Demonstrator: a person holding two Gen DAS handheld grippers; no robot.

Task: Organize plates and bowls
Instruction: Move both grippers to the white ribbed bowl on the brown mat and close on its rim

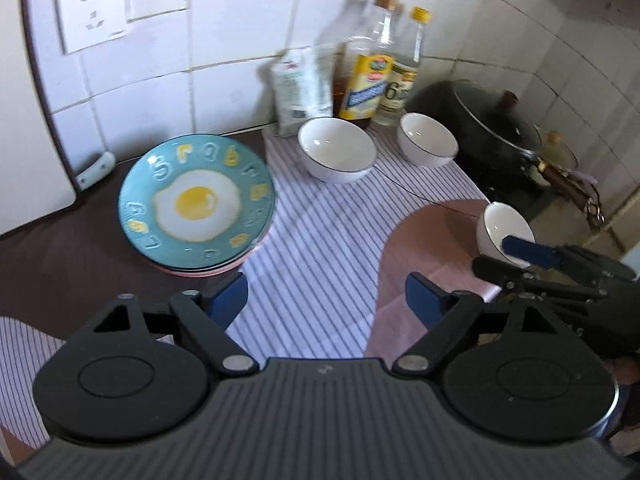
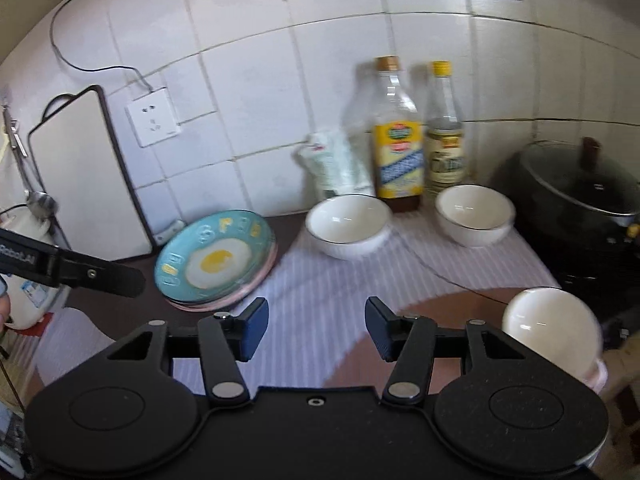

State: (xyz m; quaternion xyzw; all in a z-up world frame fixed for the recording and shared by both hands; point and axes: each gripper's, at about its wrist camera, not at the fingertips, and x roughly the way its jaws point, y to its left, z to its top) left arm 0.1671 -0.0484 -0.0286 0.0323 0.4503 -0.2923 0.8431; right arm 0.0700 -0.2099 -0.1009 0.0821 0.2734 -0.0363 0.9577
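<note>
The plates (image 1: 196, 204) sit stacked at the left on the dark worktop (image 1: 60, 264), egg-patterned one on top, probably gathered already. The left gripper (image 1: 326, 300) hangs over the striped cloth (image 1: 320, 248), fingers released and empty; the right gripper (image 2: 316, 330) likewise. Three white bowls (image 1: 336, 154) stand apart, still to be nested. Bottles (image 1: 370, 80) and a lidded pan (image 1: 496, 120) line the tiled wall (image 1: 224, 40)

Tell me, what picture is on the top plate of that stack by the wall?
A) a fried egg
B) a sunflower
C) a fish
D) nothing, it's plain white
A: the teal top plate of the stack shows a white fried egg with a yellow yolk at its centre, ringed by raised letters, as the right wrist view also shows.
</note>
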